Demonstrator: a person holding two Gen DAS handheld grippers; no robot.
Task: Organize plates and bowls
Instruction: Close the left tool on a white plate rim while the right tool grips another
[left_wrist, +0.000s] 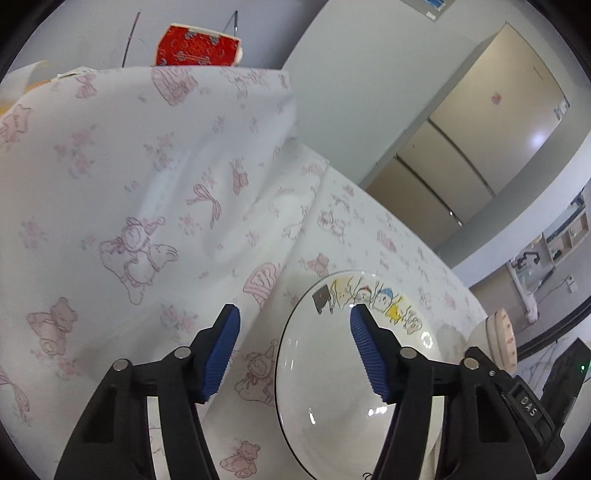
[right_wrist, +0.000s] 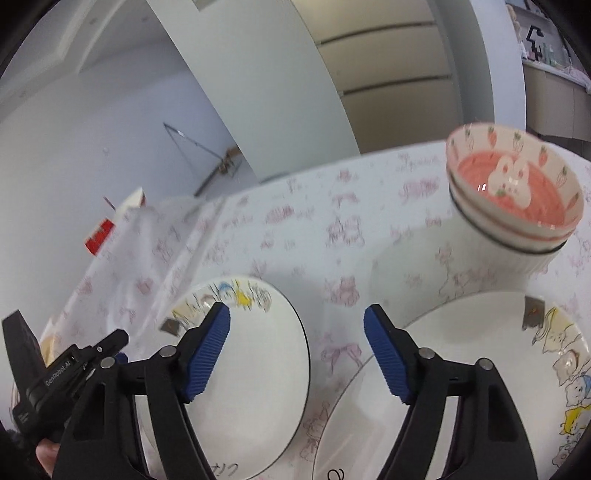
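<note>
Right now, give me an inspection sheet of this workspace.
Surface: tablecloth, white with pink bear print, rumpled at the left.
Job's things: small plate and large plate, both cartoon-rimmed; stacked bowls, pink bunny bowl on top.
Clutter: red box behind the cloth.
Grippers: left gripper and right gripper, jaws open, nothing held.
Cables: nothing seen.
Surroundings: beige cabinets, grey wall.
</note>
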